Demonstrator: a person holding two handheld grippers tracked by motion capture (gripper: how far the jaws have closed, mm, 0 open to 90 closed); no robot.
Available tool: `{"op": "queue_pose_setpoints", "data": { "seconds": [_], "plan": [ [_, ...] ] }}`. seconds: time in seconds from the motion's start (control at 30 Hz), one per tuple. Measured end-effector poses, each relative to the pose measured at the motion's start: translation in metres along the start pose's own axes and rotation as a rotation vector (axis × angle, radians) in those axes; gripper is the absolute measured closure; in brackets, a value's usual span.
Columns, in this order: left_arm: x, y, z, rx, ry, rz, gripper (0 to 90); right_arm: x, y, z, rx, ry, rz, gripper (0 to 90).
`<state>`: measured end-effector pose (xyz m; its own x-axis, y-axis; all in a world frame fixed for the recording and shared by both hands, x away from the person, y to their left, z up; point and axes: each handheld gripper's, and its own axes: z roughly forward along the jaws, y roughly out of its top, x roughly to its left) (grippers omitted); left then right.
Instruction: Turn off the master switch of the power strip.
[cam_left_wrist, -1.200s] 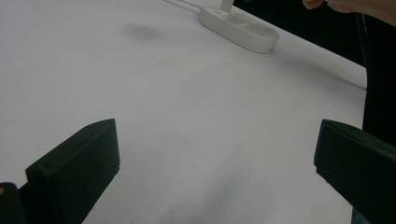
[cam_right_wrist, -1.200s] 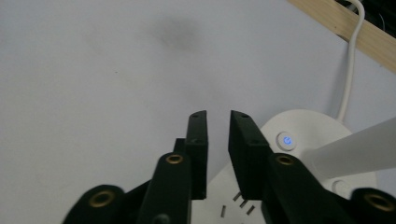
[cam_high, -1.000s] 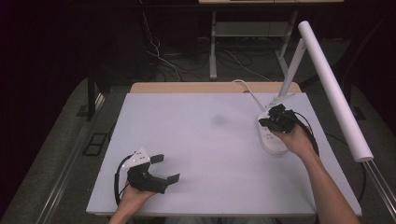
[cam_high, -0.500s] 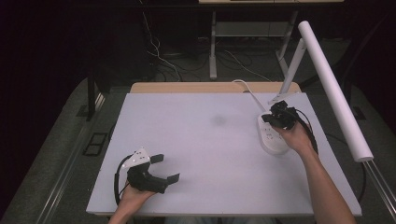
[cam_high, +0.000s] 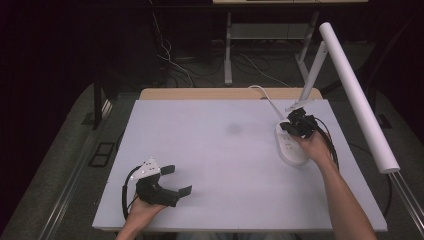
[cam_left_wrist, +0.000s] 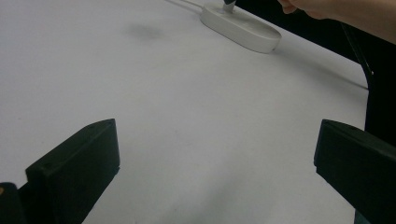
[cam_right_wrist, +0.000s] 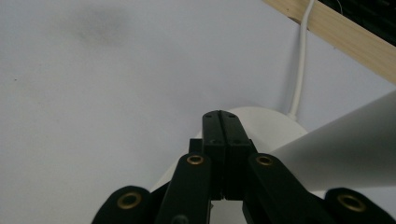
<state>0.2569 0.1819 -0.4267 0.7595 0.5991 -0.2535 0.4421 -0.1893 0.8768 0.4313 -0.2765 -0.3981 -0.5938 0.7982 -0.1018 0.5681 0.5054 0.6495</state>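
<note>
Pressing down at the far end of the white lamp base (cam_high: 291, 146), the right gripper (cam_high: 295, 124) has its jaws pressed flat together, tips on the base where the lamp's slanted arm (cam_high: 314, 75) rises. Over the last second it has barely shifted, only edging slightly toward that far end, so I judge it is working a switch or button there, though none can be made out. No light change shows on the white tabletop (cam_high: 220, 150). The left gripper (cam_high: 172, 181) rests near the table's front edge, jaws spread wide and empty, unmoved, well apart from the lamp.
</note>
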Motion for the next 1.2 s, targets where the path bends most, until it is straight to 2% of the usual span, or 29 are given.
{"op": "queue_pose_setpoints", "data": {
  "seconds": [0.3, 0.5, 0.8, 0.9, 1.2],
  "plan": [
    [0.001, 0.0, -0.001, -0.001, 0.001, -0.001, 0.0, -0.001, -0.001, 0.011, 0.0, -0.016, 0.002, 89.1],
    [0.001, 0.0, 0.0, 0.0, -0.001, -0.001, 0.0, 0.001, -0.001, 0.015, 0.008, -0.037, -0.027, 89.1],
    [0.0, 0.0, 0.0, 0.0, -0.002, 0.0, 0.0, 0.007, 0.0, 0.02, 0.034, -0.097, -0.064, 89.2],
    [0.0, 0.0, 0.0, 0.0, -0.002, 0.002, 0.0, 0.009, 0.0, 0.02, 0.04, -0.113, -0.064, 89.2],
    [-0.001, 0.0, 0.0, 0.003, -0.007, 0.008, 0.0, 0.011, -0.001, 0.022, 0.055, -0.12, -0.056, 89.2]
  ]
}}
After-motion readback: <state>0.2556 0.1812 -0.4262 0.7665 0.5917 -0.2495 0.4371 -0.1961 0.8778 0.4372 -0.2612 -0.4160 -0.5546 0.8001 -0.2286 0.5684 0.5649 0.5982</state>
